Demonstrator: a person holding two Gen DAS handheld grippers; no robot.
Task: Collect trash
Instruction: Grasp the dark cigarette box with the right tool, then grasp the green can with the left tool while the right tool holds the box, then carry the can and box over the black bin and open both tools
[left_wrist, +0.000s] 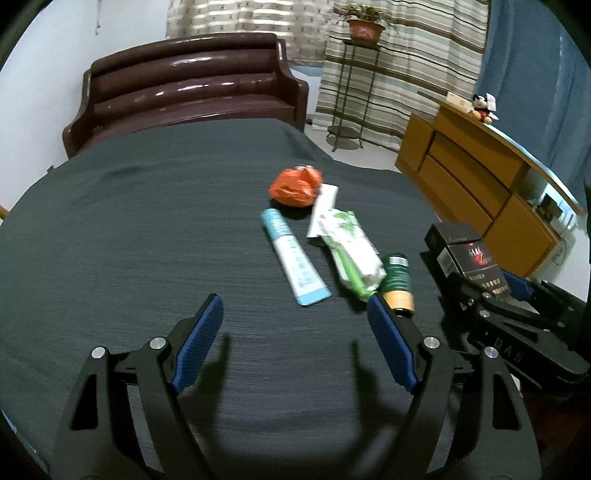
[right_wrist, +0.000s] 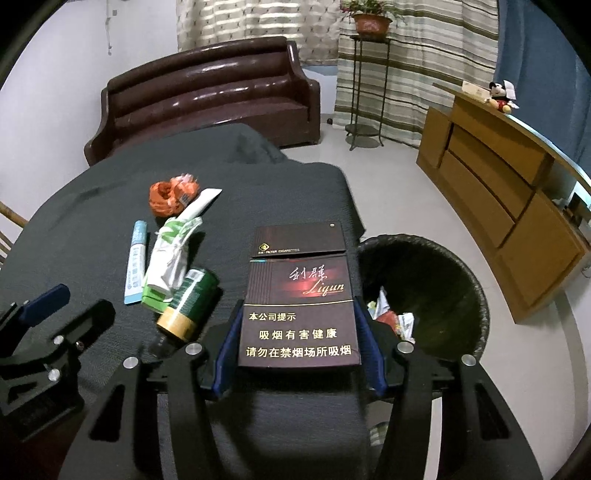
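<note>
Right gripper (right_wrist: 299, 363) fingers clamp the dark flat cigarette carton (right_wrist: 299, 295), long axis forward; black-lined bin (right_wrist: 476, 295) just right of them. Left gripper (left_wrist: 295, 332) spread wide, empty.

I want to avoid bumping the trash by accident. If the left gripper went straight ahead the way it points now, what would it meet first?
Probably nothing soon: the open left gripper points along bare dark grey tablecloth. The light blue and white tube lies closest, slightly right of that line. Depth is unclear.
</note>
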